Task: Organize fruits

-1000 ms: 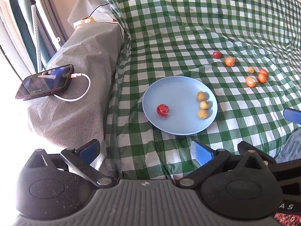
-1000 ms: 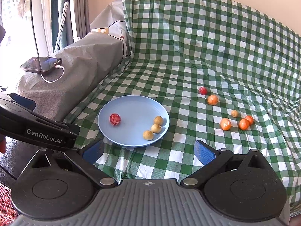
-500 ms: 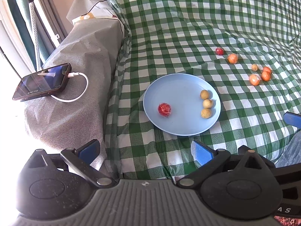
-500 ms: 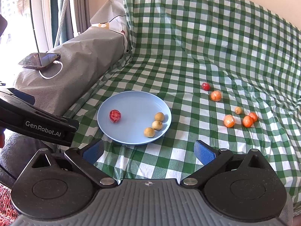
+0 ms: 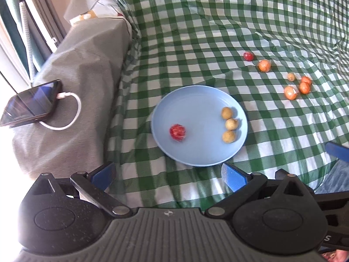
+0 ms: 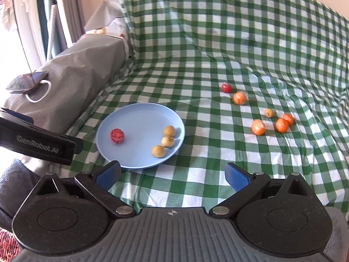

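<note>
Two grippers are in my hands, both held low over a sofa draped in a green-and-white checked cloth [image 6: 218,43]. My left gripper [image 5: 168,172] has its blue-padded fingers spread wide apart with nothing between them. My right gripper [image 6: 172,174] is likewise spread wide and holds nothing. Just ahead of both lies a light blue plate [image 6: 139,118] on the cloth. On it sit one red fruit [image 6: 117,135] towards the left side and three small tan fruits [image 6: 167,142] in a loose line near the right rim. Farther off to the right, loose on the cloth and well apart from the plate, lie another red fruit [image 6: 226,87], four orange fruits [image 6: 258,127] and one small tan fruit [image 6: 269,112]. To the left, a phone [image 5: 30,103] with a white cable [image 5: 67,111] plugged in rests on a grey-covered armrest [image 5: 87,69].
</note>
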Demonstrator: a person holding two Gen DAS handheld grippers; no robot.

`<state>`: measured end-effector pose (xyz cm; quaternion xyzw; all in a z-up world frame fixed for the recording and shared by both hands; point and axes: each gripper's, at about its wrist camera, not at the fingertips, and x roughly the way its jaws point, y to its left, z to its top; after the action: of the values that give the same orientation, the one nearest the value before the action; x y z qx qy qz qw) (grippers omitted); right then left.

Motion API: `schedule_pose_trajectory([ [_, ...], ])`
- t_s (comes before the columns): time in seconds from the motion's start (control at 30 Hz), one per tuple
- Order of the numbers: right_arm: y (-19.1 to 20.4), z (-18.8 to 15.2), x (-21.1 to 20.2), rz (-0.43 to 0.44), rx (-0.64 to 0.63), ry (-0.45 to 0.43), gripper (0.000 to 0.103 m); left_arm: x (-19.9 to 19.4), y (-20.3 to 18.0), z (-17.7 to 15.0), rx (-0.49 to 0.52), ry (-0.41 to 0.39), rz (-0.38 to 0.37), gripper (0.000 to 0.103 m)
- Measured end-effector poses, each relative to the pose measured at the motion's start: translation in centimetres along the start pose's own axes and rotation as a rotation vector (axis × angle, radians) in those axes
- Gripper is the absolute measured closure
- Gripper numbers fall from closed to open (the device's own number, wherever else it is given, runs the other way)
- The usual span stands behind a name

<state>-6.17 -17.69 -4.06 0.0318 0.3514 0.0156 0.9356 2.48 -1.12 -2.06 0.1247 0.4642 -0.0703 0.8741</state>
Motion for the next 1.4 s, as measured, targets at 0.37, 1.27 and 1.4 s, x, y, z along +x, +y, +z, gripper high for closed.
schedule_pose_trajectory([
  [0.37, -8.3, -0.6, 4.4, -0.195, 0.220, 0.020, 0.002, 4.0, -4.7, 5.2, 0.050, 0.059, -0.047, 0.000],
  [1.27, -23.9, 2.7, 23.3, -0.492, 0.320, -0.100, 0.008, 26.0, -24.9, 23.7, 0.287, 0.006, -0.150, 0.000],
  [1.4, -23.8, 2.7, 23.3, -0.463, 0.315, -0.120, 0.029, 27.7, -25.9, 24.3, 0.310, 0.034, -0.162, 0.000],
])
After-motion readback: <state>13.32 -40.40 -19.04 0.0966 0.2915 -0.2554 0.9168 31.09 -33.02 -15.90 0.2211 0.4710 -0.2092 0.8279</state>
